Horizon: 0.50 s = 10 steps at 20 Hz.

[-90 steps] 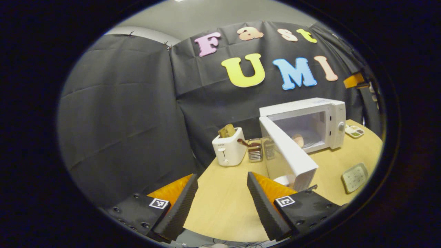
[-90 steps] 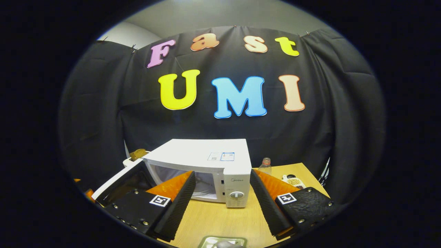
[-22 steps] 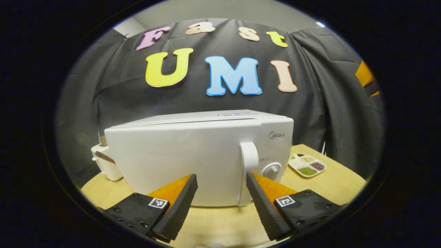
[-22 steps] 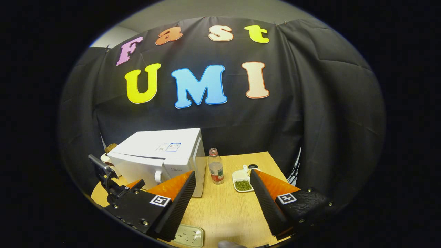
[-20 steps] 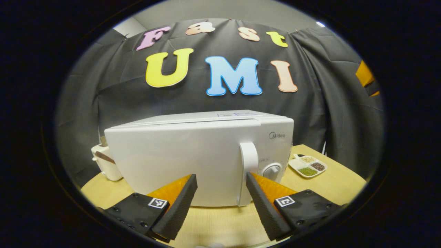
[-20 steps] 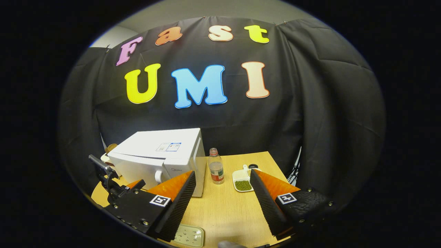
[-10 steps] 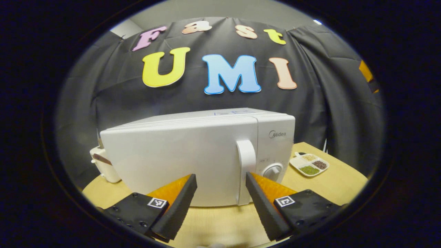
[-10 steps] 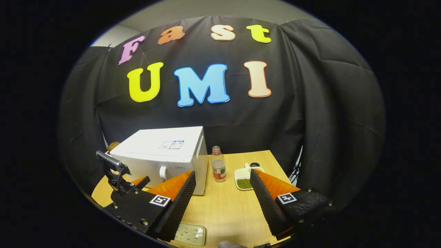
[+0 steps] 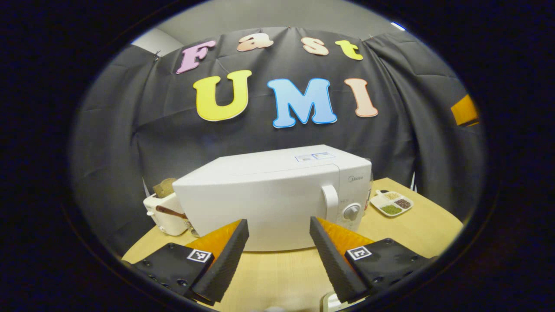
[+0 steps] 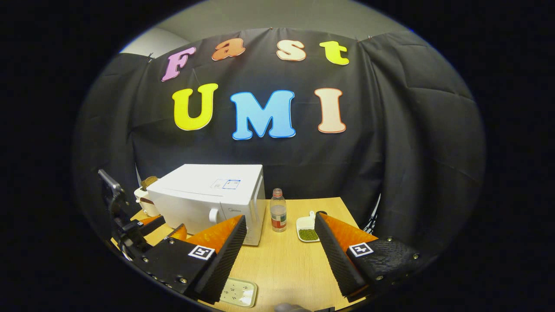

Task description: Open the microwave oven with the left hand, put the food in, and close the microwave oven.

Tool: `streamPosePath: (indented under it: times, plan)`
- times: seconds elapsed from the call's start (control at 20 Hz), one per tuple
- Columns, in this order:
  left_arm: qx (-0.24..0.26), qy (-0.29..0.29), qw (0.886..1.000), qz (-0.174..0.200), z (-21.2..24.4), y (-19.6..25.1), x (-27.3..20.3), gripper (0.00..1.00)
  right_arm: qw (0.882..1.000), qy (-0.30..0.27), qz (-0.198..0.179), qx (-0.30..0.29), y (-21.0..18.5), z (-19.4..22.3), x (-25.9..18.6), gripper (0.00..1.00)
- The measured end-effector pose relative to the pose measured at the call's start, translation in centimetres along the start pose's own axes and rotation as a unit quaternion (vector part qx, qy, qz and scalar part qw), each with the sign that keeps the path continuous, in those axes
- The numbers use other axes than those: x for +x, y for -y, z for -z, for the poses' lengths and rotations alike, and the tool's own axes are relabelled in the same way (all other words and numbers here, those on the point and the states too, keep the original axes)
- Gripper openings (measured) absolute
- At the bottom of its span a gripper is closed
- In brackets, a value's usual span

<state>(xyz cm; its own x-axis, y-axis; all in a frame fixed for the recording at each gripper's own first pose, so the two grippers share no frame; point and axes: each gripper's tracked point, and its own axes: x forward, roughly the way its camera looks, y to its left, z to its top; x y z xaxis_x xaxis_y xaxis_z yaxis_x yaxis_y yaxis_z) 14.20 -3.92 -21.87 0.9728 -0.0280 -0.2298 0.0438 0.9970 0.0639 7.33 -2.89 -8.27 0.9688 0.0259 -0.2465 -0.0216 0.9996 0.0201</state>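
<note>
- Left gripper view is showing the microwave oven sitting on the wooden table with its door flush shut, so the closing step looks done.
- Left gripper is hanging short of the door, fingers spread wide and gripping nothing, likely because no push is needed.
- Right gripper is idling wide and empty over bare table, well apart from the oven.
- Food is lying hidden, presumably inside.
</note>
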Motion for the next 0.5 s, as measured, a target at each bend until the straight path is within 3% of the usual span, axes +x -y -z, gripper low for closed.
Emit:
streamPosePath:
  times: [0.25, 0.5]
  plan:
    - [-0.036, 0.005, 0.999, -0.023, -4.9, -5.6, -7.5, 0.98, 1.0, 0.024, -0.011, 0.006, -1.5, -1.0, -2.8, 0.97]
    - [-0.034, 0.047, 0.998, -0.035, -10.9, -9.3, -13.1, 0.97, 0.999, 0.045, -0.008, 0.02, -2.3, -1.8, -5.8, 0.96]
